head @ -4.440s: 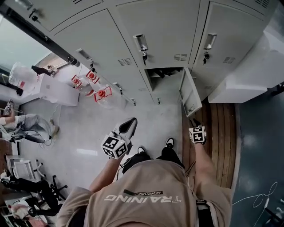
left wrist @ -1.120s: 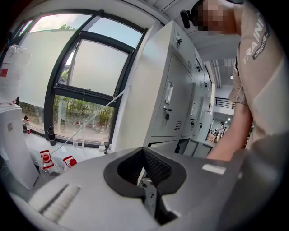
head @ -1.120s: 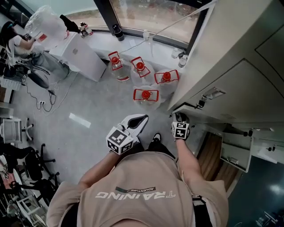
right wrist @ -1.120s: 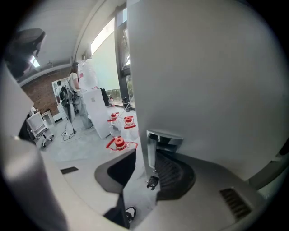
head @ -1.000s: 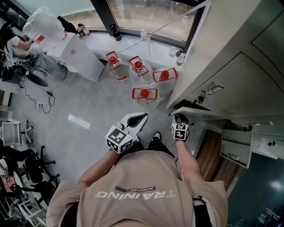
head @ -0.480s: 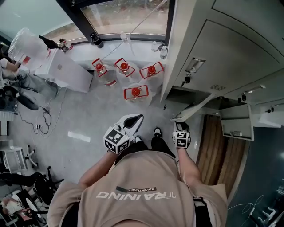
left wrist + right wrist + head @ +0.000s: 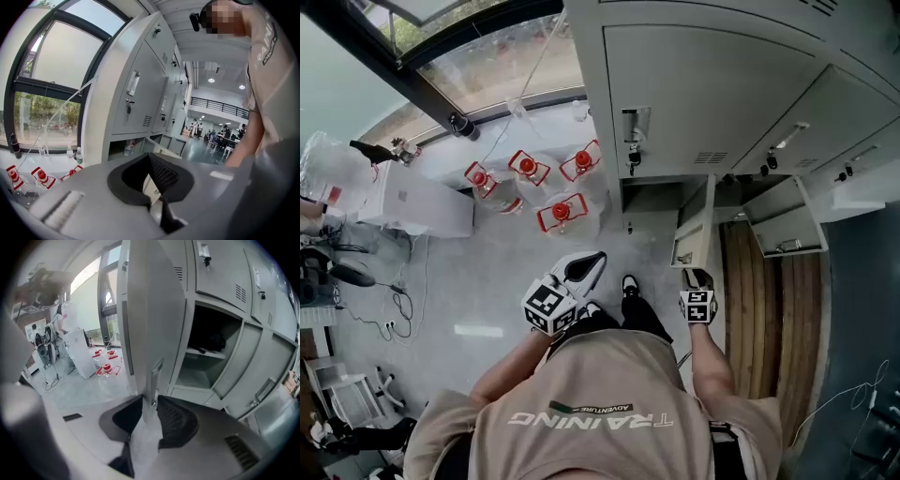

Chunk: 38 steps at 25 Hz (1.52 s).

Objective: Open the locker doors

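Gripping the lower locker door (image 7: 150, 324) by its free edge: your right gripper (image 7: 147, 404) has both pads closed onto the sheet metal, just under the latch plate (image 7: 157, 373). The door stands swung well out from the bank, roughly square to it, at the end column next to the window.

Your left gripper (image 7: 150, 158) has its jaws together with nothing between them. It hangs at your left side, apart from the lockers.

Progress, my read:
- Done: the held door, plus the neighbouring door (image 7: 783, 225) to its right, also out.
- Left: the upper doors (image 7: 694, 84) look flush and closed, with keys hanging at the handles (image 7: 633, 127). Can't tell about doors further right.
- So early to mid task.

Contents:
- End compartment (image 7: 117, 149), seen from the left gripper view, holds a clear bottle (image 7: 129, 147).
- Compartment right of the held door (image 7: 197, 373) has a dark item (image 7: 211, 341) on its shelf. Can't identify it. Nothing made out below the shelf.
- Red-capped water jugs (image 7: 562, 214) sit on the floor beside the bank, clear of the door.
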### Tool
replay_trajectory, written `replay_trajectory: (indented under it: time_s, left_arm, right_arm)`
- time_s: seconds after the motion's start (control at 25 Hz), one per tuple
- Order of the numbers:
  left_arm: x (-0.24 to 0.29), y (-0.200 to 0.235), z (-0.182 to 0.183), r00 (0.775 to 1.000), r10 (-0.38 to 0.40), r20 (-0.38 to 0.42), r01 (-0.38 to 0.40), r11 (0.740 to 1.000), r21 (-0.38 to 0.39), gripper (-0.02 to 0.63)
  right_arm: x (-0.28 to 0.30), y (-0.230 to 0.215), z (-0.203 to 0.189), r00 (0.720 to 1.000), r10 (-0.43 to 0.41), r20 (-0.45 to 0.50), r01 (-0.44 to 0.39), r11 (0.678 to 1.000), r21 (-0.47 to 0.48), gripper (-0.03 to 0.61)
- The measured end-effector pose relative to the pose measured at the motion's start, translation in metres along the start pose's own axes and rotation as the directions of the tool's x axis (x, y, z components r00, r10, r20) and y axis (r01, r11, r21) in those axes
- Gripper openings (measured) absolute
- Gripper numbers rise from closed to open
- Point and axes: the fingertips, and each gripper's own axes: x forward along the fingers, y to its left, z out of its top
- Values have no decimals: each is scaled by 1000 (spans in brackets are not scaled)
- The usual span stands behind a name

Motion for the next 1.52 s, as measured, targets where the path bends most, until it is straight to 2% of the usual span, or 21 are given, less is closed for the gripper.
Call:
replay_trajectory:
  time_s: [0.28,0.52,0.72,0.92,1.04,1.16,1.32,1.52]
  left_arm:
    - [34,-20,2,999,-43,-24,43,999,20,6]
    - [53,-32,-1,999,-40,-29,40,999,17,6]
    - [42,-48,0,999,-45,-7,46,998,34,6]
    - [3,-67,-13,999,-35,23,34,999,40,6]
    - [-27,-79,-25,999,-33,23,31,998,54,6]
    - [-46,-94,-38,999,-33,42,31,998,51,6]
    - [-47,-110,-46,996,-29,85,27,999,20,6]
    - [-48,-139,-26,992,-34,124,28,998,49,6]
  right_arm:
    - [-16,-58,-21,998,-63,2,62,997,44,101]
    - [-18,-84,-28,997,-68,20,67,997,43,91]
    - [-20,-83,-40,997,-77,-17,78,996,39,91]
    - [-53,-52,-36,992,-120,46,112,982,151,79]
    - [-83,-9,-25,991,-86,105,69,985,161,39]
    - [-116,31,-4,985,-17,173,-5,992,126,16]
    - [-160,66,36,959,84,270,-96,995,30,12]
    - [-212,85,72,923,219,317,-237,971,19,12]
